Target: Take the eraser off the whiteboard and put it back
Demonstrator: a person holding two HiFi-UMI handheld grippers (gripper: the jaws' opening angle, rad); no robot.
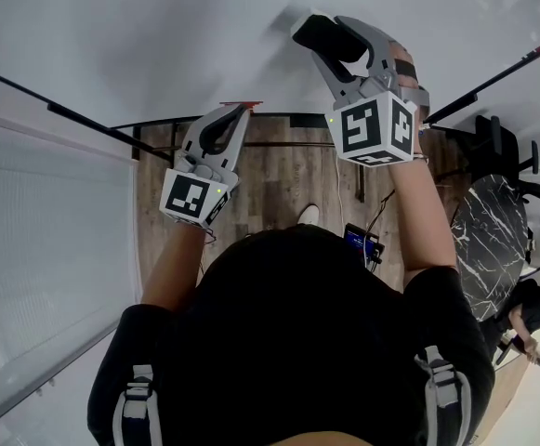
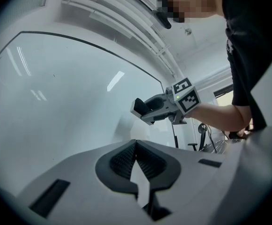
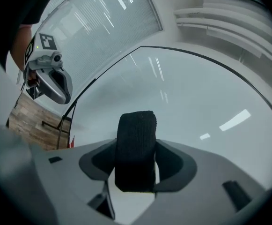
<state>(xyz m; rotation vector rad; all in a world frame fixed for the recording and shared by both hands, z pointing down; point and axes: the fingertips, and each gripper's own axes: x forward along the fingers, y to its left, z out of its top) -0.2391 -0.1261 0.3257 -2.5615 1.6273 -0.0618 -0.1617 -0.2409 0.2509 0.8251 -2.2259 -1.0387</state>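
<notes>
Grey left tongs [image 1: 235, 111] and right tongs [image 1: 318, 35], black-white marker cubes [image 1: 375, 130], black T-shirt [image 1: 297, 342]

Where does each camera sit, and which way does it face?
Head view: on the person's head, steeply down at left gripper, right gripper, whiteboard; forearms, shoulders show.
Left gripper view: on that gripper, along its shut fingers toward the whiteboard; right forearm shows.
Right gripper view: on that gripper, along fingers clamping the eraser.
Shared: each gripper view catches the other gripper.
</notes>
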